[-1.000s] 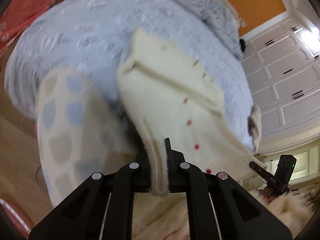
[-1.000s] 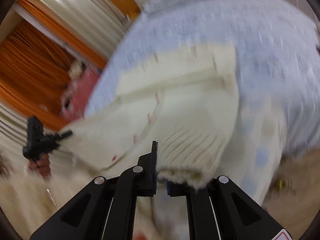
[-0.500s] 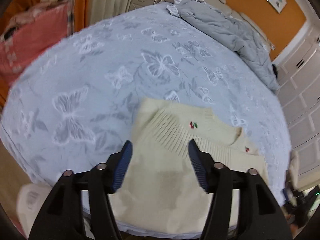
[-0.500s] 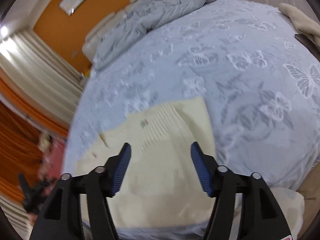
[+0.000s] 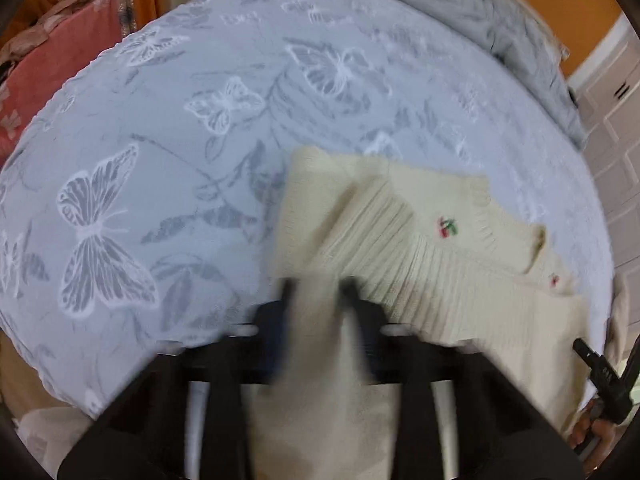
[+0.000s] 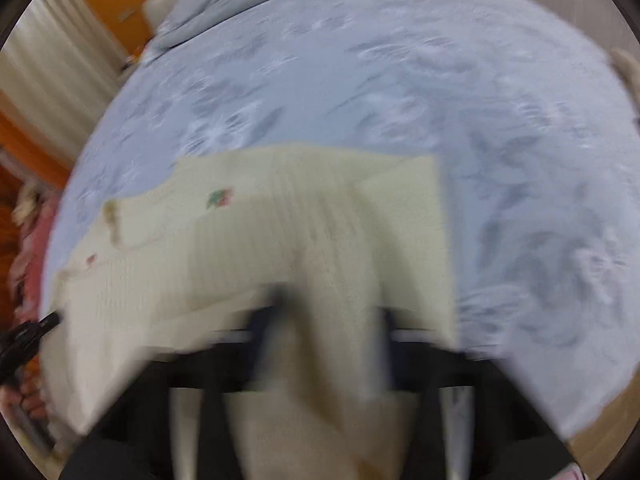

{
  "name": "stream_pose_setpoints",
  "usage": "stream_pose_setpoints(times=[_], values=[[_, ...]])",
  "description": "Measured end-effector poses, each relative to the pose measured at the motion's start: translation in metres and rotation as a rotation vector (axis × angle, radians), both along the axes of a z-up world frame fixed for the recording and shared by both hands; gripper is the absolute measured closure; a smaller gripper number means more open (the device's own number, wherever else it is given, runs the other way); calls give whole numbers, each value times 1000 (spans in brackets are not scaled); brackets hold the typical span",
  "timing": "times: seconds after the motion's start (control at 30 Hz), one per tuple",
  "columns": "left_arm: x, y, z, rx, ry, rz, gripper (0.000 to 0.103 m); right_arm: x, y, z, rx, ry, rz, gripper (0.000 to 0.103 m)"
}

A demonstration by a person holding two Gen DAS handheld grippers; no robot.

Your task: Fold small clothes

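A small cream knitted sweater (image 5: 420,240) with cherry embroidery lies folded on the pale blue butterfly bedspread (image 5: 160,140). It also shows in the right wrist view (image 6: 300,240). My left gripper (image 5: 318,292) is over the sweater's near left edge, blurred by motion, with cream knit between its fingers. My right gripper (image 6: 330,312) is over the near right part of the sweater, also blurred, with cream fabric between its fingers. Whether either grips the cloth is unclear.
A grey duvet (image 5: 500,40) is bunched at the far side of the bed. A pink cloth (image 5: 48,64) lies off the bed's left. White cabinet doors (image 5: 616,128) stand to the right. The other gripper (image 5: 600,376) shows at the right edge.
A second ago both grippers were shut on the lifted sweater. Half a second ago they were open above it, laid flat. Now both have dropped to its near edge, the gaps between their fingers narrower.
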State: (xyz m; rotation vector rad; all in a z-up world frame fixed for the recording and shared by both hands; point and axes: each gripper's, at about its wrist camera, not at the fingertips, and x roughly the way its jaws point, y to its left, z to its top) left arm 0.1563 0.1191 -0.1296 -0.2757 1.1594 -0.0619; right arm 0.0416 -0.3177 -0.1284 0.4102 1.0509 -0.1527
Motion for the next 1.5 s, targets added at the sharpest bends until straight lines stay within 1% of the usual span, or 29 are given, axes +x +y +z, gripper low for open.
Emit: stream_pose_setpoints(times=[0.07, 0.17, 0.23, 0.27, 0.33, 0.37, 0.4, 0.43, 0.47, 0.5, 0.53, 0.57, 0.6, 0.63, 0.67, 0.73, 0.83, 0.87, 0.9, 0.97, 1.0, 1.07, 1.17, 1.2, 1.27, 1.33, 1.37, 1.43, 1.5], values=[[-7, 0, 14, -6, -44, -5, 89, -12, 8, 32, 13, -106, 29, 94], [-18, 0, 49, -41, -115, -39, 89, -26, -1, 91, 34, -263, 13, 95], [-14, 0, 69, -72, -138, -51, 89, -21, -12, 111, 29, -308, -11, 95], [-9, -1, 76, -69, -145, -47, 90, -16, -18, 112, 23, -313, -26, 95], [11, -3, 85, -46, -163, -12, 94, 3, -33, 95, 16, -273, -60, 95], [20, -5, 84, -21, -165, 4, 94, 16, -42, 72, 41, -219, -78, 95], [34, -7, 77, 4, -158, 18, 93, 26, -47, 49, 69, -156, -87, 95], [42, -9, 69, 15, -142, 15, 92, 40, -51, 13, 86, -52, -93, 94], [51, -13, 55, 32, -115, 15, 92, 47, -50, -10, 74, 24, -80, 92], [63, -19, 32, 64, -50, 8, 91, 49, -45, -25, 46, 48, -63, 92], [67, -23, 18, 92, -8, -1, 92, 48, -43, -21, 23, 19, -69, 92], [70, -29, 3, 132, 25, -15, 92, 45, -41, -14, 23, 9, -80, 87], [69, -31, 0, 155, 24, -26, 91, 39, -41, -3, 42, -6, -100, 83], [65, -33, 2, 167, -1, -30, 90, 34, -41, 6, 51, -32, -104, 83], [62, -31, 6, 155, -11, -28, 90, 25, -41, 18, 51, -67, -100, 83], [53, -22, 19, 91, -31, -10, 89, 2, -35, 38, 29, -123, -107, 83], [33, -6, 38, 77, -52, 32, 87, -38, -29, 47, 97, -138, -134, 82], [23, 0, 41, 54, -54, 41, 86, -51, -20, 49, 112, -140, -126, 82], [7, 6, 45, 27, -49, 50, 84, -68, -7, 48, 119, -132, -103, 82], [-18, 17, 44, -3, -41, 72, 73, -78, 18, 48, 101, -110, -51, 82], [-39, 21, 43, -42, -29, 91, 71, -84, 33, 46, 102, -104, -19, 82], [-67, 23, 35, -97, -13, 108, 70, -84, 65, 45, 145, -94, 72, 82], [-93, 4, 33, -154, -19, 91, 70, -69, 118, 45, 131, -111, 213, 82], [-97, -3, 32, -155, -24, 72, 70, -62, 136, 41, 117, -108, 256, 82], [-99, -29, 26, -104, -23, 3, 70, -49, 153, 25, 60, -65, 299, 83], [-97, -44, 13, -1, -9, -26, 70, -45, 143, 1, -8, 17, 242, 90], [-95, -47, 7, 21, 3, -33, 70, -48, 126, -11, 0, 56, 181, 97], [-96, -44, -4, 29, 37, -36, 70, -67, 88, -27, 93, 104, 38, 100], [-101, -39, -5, 31, 39, -42, 70, -89, 51, -27, 202, 110, -92, 103]])
